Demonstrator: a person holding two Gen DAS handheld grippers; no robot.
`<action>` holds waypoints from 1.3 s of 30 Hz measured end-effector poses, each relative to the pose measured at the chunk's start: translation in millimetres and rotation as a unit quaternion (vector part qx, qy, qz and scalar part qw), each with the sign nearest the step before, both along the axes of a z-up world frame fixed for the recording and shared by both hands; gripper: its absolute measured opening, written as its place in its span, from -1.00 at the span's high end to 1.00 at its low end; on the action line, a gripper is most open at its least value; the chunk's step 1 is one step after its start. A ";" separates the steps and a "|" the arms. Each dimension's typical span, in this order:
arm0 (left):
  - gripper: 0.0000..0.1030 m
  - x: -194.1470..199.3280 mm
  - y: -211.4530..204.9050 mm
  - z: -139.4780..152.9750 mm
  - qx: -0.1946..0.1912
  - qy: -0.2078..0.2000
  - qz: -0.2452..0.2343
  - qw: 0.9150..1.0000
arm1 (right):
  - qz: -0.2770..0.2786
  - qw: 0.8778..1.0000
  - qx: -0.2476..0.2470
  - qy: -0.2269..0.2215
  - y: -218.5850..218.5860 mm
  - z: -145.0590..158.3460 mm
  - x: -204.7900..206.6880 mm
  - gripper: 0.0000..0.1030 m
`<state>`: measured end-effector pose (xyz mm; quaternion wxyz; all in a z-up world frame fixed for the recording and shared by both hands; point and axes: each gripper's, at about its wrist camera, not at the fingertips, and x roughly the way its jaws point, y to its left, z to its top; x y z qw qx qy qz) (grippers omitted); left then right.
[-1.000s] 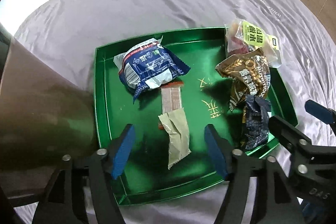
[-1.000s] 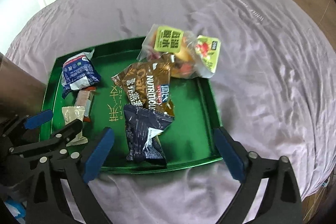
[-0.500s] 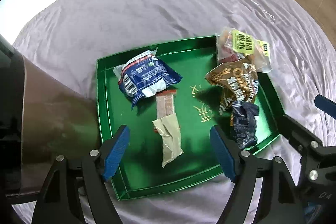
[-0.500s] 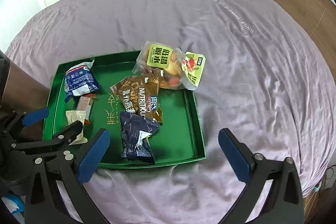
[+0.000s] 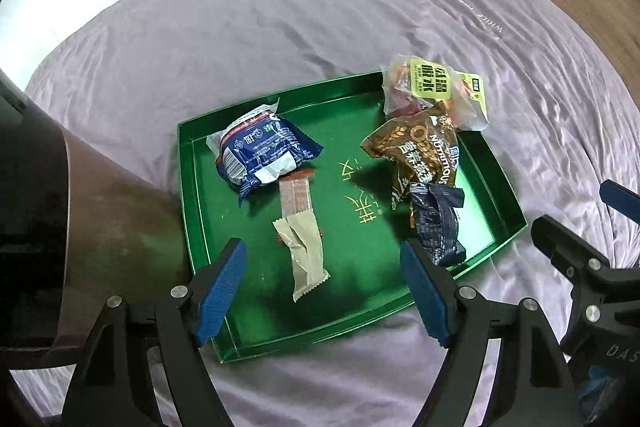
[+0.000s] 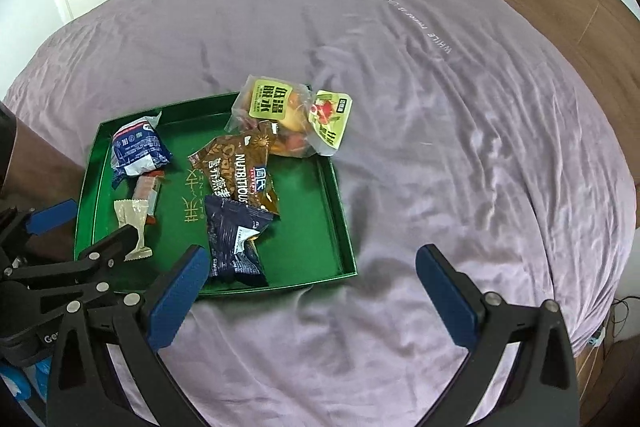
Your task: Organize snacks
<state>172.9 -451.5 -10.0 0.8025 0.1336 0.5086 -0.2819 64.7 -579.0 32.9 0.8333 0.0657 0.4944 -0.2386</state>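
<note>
Both sets of jaws gape empty above the green tray (image 5: 496,187) on the bed (image 6: 440,107). Left gripper (image 5: 324,287), just widened, should drop squarely over the beige packet (image 5: 304,259); right gripper (image 6: 312,287) waits.

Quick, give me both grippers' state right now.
Left gripper: open, nothing between its pads, jaws just opened wider.
Right gripper: open, empty, above the bedspread.

Six snack packs lie in a green tray (image 5: 192,195) on the bed, and the clear bag (image 5: 436,91) hangs over its far corner.
</note>
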 end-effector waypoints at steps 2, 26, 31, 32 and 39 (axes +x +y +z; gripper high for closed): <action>-0.44 -3.4 0.0 2.6 0.000 0.000 -0.005 1.000 | -0.004 1.000 0.001 -0.004 -0.6 3.4 -3.5 -1.00; -0.44 -126.5 104.3 29.8 0.004 -0.016 -0.233 0.972 | 0.047 0.996 0.054 0.047 109.4 25.6 -108.8 -1.00; -0.44 -114.1 176.9 20.5 0.024 -0.005 -0.185 0.982 | 0.116 0.988 0.074 0.065 176.1 23.4 -98.1 -1.00; -0.44 -107.9 195.8 18.5 0.030 -0.003 -0.168 0.985 | 0.131 0.986 0.079 0.068 189.8 22.8 -93.7 -1.00; -0.44 -67.7 315.0 8.0 0.053 0.003 -0.035 0.998 | 0.264 0.954 0.113 0.089 296.6 14.8 -50.3 -1.00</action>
